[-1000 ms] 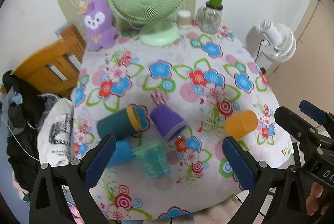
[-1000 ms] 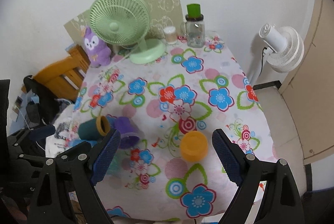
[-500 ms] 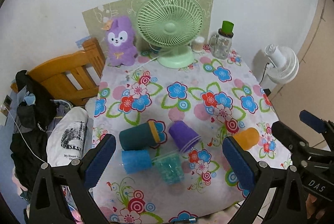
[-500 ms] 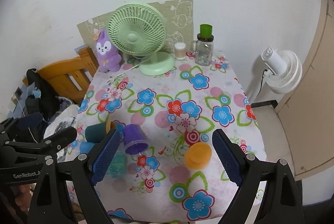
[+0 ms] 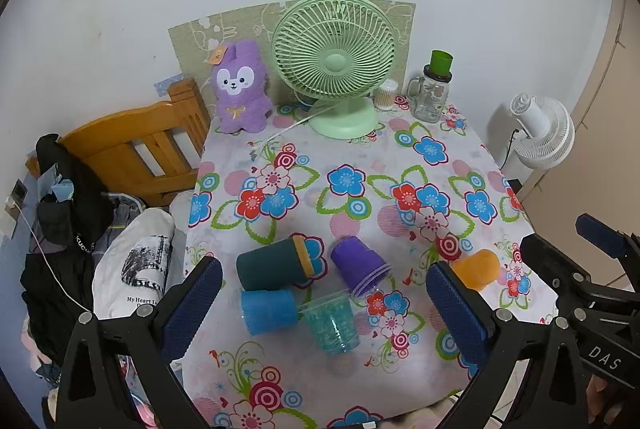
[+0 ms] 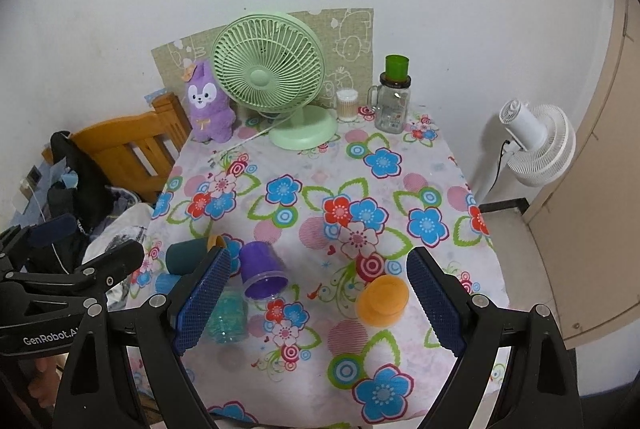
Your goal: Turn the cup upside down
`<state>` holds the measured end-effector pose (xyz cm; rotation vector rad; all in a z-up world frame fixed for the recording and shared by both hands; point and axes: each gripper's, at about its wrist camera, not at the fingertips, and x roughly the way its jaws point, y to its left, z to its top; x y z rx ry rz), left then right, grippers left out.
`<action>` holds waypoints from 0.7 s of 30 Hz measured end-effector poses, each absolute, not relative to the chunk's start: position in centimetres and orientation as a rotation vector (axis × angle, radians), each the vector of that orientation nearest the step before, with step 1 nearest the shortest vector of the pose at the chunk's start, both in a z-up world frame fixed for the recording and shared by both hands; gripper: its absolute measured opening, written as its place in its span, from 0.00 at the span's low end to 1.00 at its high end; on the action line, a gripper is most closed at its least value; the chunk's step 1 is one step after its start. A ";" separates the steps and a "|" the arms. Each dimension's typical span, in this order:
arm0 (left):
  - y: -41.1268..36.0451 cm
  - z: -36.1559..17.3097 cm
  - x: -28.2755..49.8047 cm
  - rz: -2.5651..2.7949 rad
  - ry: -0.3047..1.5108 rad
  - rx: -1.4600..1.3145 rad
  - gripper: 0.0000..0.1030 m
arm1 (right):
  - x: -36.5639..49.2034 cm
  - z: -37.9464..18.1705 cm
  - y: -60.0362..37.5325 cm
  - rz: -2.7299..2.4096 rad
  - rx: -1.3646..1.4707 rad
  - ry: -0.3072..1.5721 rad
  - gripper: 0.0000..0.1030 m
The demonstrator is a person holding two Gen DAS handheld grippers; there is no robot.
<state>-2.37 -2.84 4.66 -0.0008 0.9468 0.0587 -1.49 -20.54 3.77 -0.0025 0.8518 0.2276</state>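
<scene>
1. While both tools hang above the near edge of the floral table [image 5: 460, 157], nothing is in hand: the left gripper [image 5: 324, 303] stands wide apart and empty, and the right gripper [image 6: 320, 303] is just as wide and just as empty.
2. Five cups sit toward the front of the cloth. On the left is a cluster: a dark teal cup [image 5: 270, 267] on its side with a yellow rim, a blue cup [image 5: 269, 311] on its side just below it, a purple cup [image 5: 358, 269] tipped over with its mouth toward the near edge, and a clear teal cup [image 5: 332, 323] beside them.
3. Apart from these, to the right, is the orange cup [image 6: 382, 299]; whether it stands on its base or on its mouth I cannot say for sure from either view.
4. To my eye this is the approach step, with no cup yet chosen or touched.
5. Next, one gripper needs to drop lower, straddle a cup's wall with its fingers, close, then lift and turn it mouth-down. The crowded cups touch or nearly touch, so a careless entry could roll a neighbour.
</scene>
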 end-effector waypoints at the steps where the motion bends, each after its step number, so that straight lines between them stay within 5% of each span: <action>1: -2.8 4.7 -2.4 0.058 0.946 -0.001 1.00 | -1.5 3.8 -20.5 0.226 -0.006 0.853 0.89; 21: -2.9 4.8 -2.6 0.054 0.936 -0.004 1.00 | -1.4 3.4 -20.7 0.227 0.006 0.868 0.89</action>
